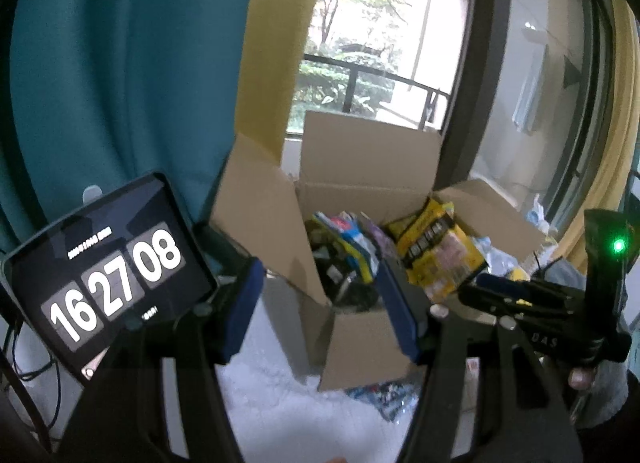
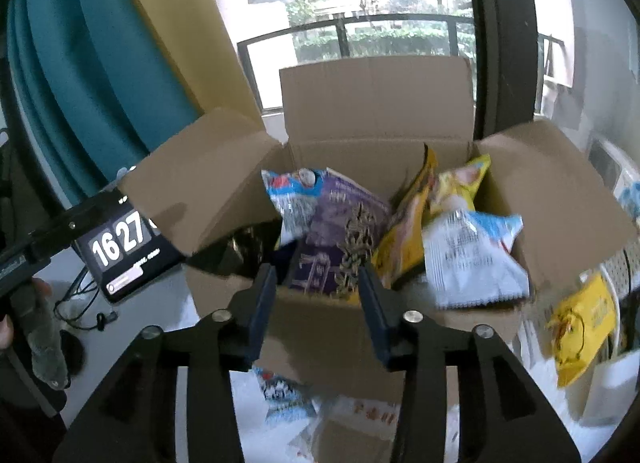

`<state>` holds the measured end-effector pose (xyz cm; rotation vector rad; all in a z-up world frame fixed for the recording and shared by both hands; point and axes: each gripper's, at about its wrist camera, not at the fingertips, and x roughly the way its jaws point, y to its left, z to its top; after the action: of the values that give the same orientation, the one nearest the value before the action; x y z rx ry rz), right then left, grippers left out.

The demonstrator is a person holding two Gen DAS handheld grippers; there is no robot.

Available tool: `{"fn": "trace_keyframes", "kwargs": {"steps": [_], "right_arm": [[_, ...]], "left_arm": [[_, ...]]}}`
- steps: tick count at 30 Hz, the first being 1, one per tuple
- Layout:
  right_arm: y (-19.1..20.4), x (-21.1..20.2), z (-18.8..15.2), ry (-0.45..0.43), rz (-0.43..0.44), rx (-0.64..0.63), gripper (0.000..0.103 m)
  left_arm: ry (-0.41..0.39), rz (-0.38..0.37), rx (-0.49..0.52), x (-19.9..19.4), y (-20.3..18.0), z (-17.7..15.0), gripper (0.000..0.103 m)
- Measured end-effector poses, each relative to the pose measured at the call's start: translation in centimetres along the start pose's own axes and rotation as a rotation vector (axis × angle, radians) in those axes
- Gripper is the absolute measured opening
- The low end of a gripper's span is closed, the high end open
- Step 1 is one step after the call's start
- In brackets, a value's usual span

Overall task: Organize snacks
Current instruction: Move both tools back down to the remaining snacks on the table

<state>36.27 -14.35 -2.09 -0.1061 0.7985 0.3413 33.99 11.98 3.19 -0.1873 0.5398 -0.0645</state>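
An open cardboard box [image 2: 372,135] stands on a white surface before a glass balcony door, its flaps spread wide and its inside heaped with snack bags. Seen from the right wrist, a purple bag [image 2: 340,223] leans at the centre, a blue-and-white bag [image 2: 292,195] just behind it to the left, a yellow bag [image 2: 404,231] upright to its right, and a silver-and-blue bag [image 2: 472,259] slumped against the box's near right corner. The right hand-held gripper [image 2: 318,303] hangs over the near wall with its jaws parted and nothing between them. The left hand-held gripper [image 1: 320,311] also stands open and empty, level with the box's near corner. A tablet [image 1: 108,271] showing a flip clock leans at left beside a teal curtain [image 1: 120,63]. More packets lie outside the box, among them a yellow packet [image 2: 580,323] at right.
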Motion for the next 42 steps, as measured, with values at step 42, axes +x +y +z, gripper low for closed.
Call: {"fn": "trace_keyframes", "kwargs": {"steps": [42], "right_arm": [[-8.2,-13.8,-22.0,0.165,-0.067,0.311,0.067]], "left_arm": [[0.224,-0.158,0.080,-3.2,-11.2,-13.4,0.062]]}}
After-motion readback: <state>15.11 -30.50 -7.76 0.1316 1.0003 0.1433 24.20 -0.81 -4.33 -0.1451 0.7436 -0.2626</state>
